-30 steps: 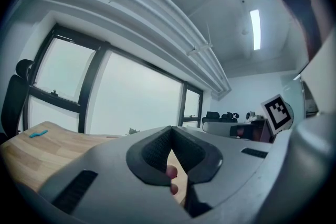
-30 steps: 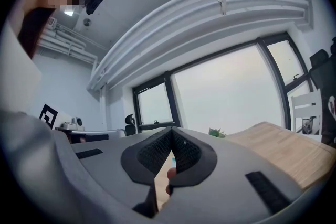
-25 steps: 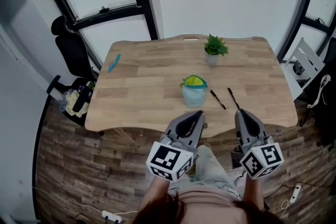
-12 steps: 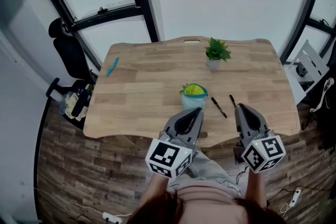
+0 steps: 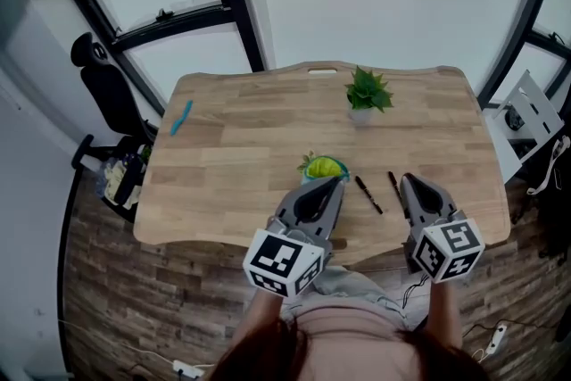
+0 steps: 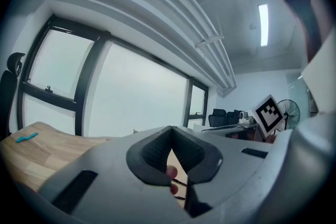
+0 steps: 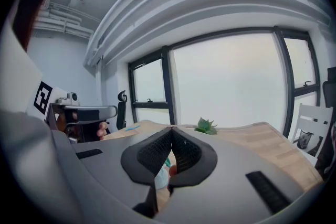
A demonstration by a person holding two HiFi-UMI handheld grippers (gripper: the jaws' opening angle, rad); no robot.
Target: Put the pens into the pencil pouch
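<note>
A teal pencil pouch (image 5: 323, 167) with a yellow-green top stands upright near the table's front edge. Two black pens (image 5: 368, 194) (image 5: 393, 185) lie just right of it. A blue pen (image 5: 181, 117) lies far off at the table's left side. My left gripper (image 5: 334, 182) is shut and empty, its tip just in front of the pouch. My right gripper (image 5: 407, 181) is shut and empty too, its tip beside the right black pen. In the right gripper view a bit of the pouch (image 7: 161, 177) shows below the closed jaws.
A small potted plant (image 5: 367, 94) stands at the back of the wooden table (image 5: 250, 147). An office chair (image 5: 103, 89) and a bag are on the floor to the left, a white chair (image 5: 526, 116) to the right. Windows run behind the table.
Both grippers have moved forward over the table's near edge, closer to the pouch and the black pens. Their jaws look the same, and nothing on the table has shifted.
</note>
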